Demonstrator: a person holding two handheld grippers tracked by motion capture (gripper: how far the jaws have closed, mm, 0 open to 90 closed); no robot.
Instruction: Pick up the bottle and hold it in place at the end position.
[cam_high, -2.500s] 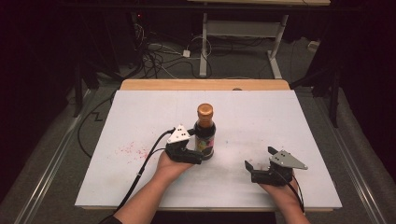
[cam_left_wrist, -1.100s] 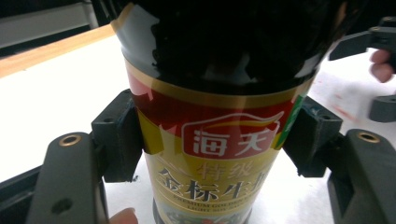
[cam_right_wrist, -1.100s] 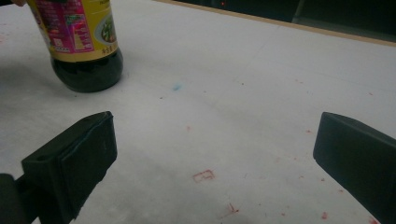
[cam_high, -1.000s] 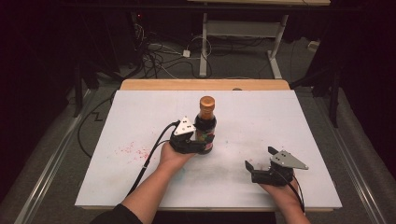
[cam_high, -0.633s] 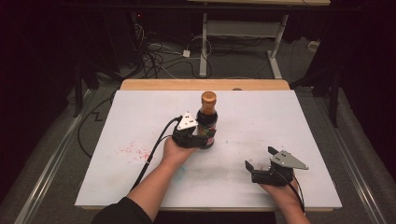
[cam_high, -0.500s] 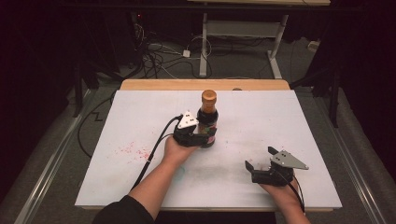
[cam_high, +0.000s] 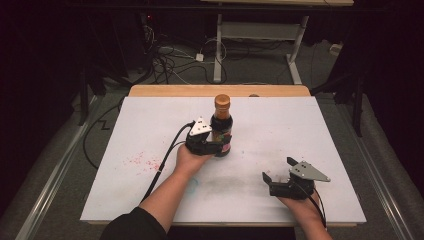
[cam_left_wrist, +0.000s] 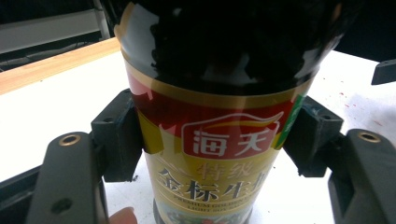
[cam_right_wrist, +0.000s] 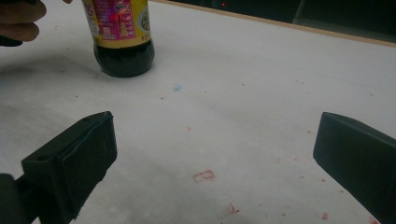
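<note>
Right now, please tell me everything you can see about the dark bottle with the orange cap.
The dark sauce bottle stands upright on the white table top, near its middle. Its contents look almost black, and its material cannot be told. It has an orange cap, closed, and a narrow neck. A yellow and red label with Chinese characters wraps the body. The left gripper clamps the body from both sides, one black pad against each side of the label. The base seems to rest on the table.

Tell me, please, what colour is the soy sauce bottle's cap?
Orange-brown; the cap of the soy sauce bottle shows best in the high view.
</note>
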